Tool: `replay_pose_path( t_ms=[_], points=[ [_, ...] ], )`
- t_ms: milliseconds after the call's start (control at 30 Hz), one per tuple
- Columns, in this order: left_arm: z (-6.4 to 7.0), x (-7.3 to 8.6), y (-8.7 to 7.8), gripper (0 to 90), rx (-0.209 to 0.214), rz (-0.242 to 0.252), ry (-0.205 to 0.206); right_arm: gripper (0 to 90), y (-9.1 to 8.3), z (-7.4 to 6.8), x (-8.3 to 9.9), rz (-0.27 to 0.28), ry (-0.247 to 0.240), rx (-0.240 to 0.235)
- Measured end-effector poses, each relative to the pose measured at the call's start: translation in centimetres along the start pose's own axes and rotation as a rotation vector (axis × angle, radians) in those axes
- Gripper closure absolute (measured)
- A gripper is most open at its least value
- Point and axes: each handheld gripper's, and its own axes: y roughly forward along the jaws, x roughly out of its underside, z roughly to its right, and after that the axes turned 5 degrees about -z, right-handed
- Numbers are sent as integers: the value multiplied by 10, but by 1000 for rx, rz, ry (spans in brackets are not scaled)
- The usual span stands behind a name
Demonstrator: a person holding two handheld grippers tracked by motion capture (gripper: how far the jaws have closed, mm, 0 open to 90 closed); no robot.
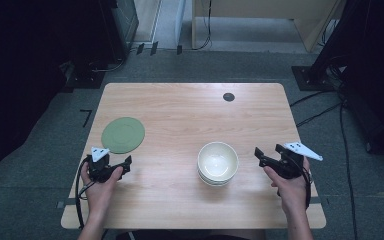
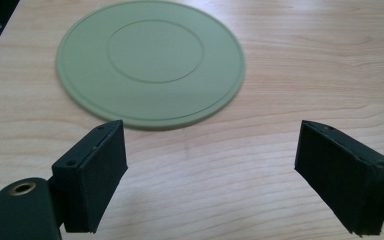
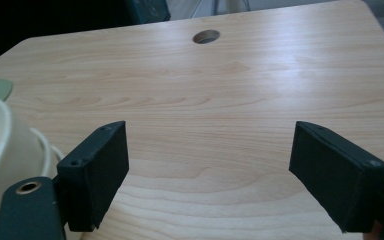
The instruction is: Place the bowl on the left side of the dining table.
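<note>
the pale cream stacked ceramic bowls point(image 1: 218, 163) sit low in the high view, a little right of centre on the light wooden worktop point(image 1: 190, 115). the flat round sage-green mat point(image 1: 123, 134) lies at centre-left of that frame, well apart from the bowls.

the right gripper point(image 1: 266, 155) hovers at the lower right of the high view with its jaws spread wide and nothing between them, pointing toward the left of the frame — straight at the bowls, which lie just beside its tips. in the right gripper view the bowls' rim point(image 3: 0, 145) crowds the left edge, outside the left jaw, so the gap between the jaws faces bare wood instead.

the left gripper point(image 1: 126, 163) is at the lower left of the high view, also wide and empty. in the left gripper view the mat point(image 2: 150, 62) lies ahead in the upper left of the frame, near the jaw tips but not touching.

judging from this, each gripper is nearer its own thing: right to the bowls, left to the mat. the bowls have no long axis — a rim grasp would likely need the right gripper swung toward them.
</note>
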Motion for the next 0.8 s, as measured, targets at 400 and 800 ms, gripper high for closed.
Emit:
replay_pose_path(
  t_ms=[400,800],
  points=[
    [23,-13,-1,132,49,9,25,436,0,-17,-22,31,-7,-90],
    [59,-27,-3,136,159,32,65,613,5,-42,-20,-12,-16,-238]
  ],
)
